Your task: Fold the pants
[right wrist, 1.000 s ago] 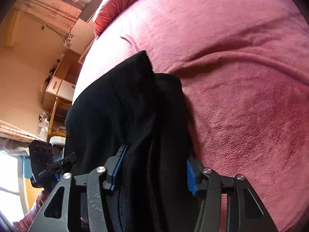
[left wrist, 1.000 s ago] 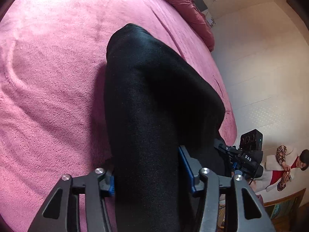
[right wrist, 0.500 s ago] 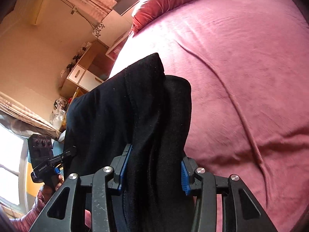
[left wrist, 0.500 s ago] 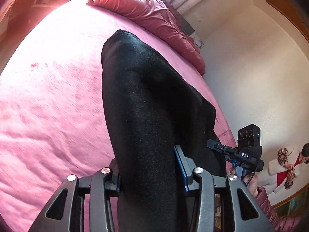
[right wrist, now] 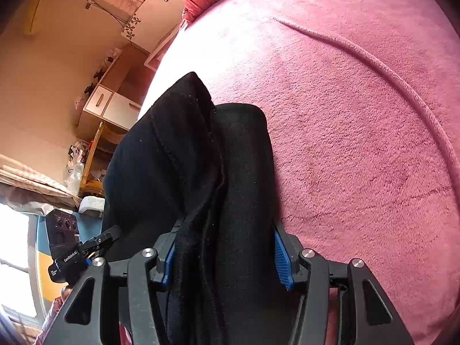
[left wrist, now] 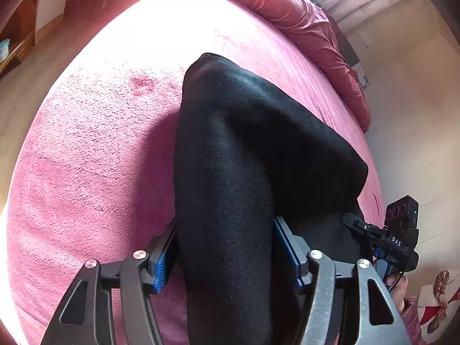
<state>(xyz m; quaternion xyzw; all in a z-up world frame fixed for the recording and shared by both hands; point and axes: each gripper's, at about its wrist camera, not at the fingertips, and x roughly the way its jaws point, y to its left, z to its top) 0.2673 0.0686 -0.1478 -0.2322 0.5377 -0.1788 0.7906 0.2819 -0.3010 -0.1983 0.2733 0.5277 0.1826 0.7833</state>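
Note:
Black pants (left wrist: pixel 244 149) lie bunched and folded lengthwise on a pink fleece blanket (left wrist: pixel 95 158). One end runs back between the fingers of my left gripper (left wrist: pixel 224 244), whose jaws are opening; the left pad (left wrist: pixel 162 261) stands just off the cloth. In the right wrist view the other end of the pants (right wrist: pixel 201 158), with a stitched seam on top, fills my right gripper (right wrist: pixel 222 247). Its jaws are also opening, and the cloth still touches both pads. A hand holds each gripper; the pants hide the bed under them.
A rumpled red duvet (left wrist: pixel 310 28) lies along the far side of the bed. Past the bed's edge stand a wooden cabinet with white drawers (right wrist: pixel 109 103), a cluttered shelf (right wrist: pixel 86 166) and pale walls. A raised crease (right wrist: pixel 388 72) crosses the blanket to the right.
Both grippers have carried the pants across the bed, so more of the room and the duvet shows. The jaws of both stand wider than half a second ago, the left most clearly.

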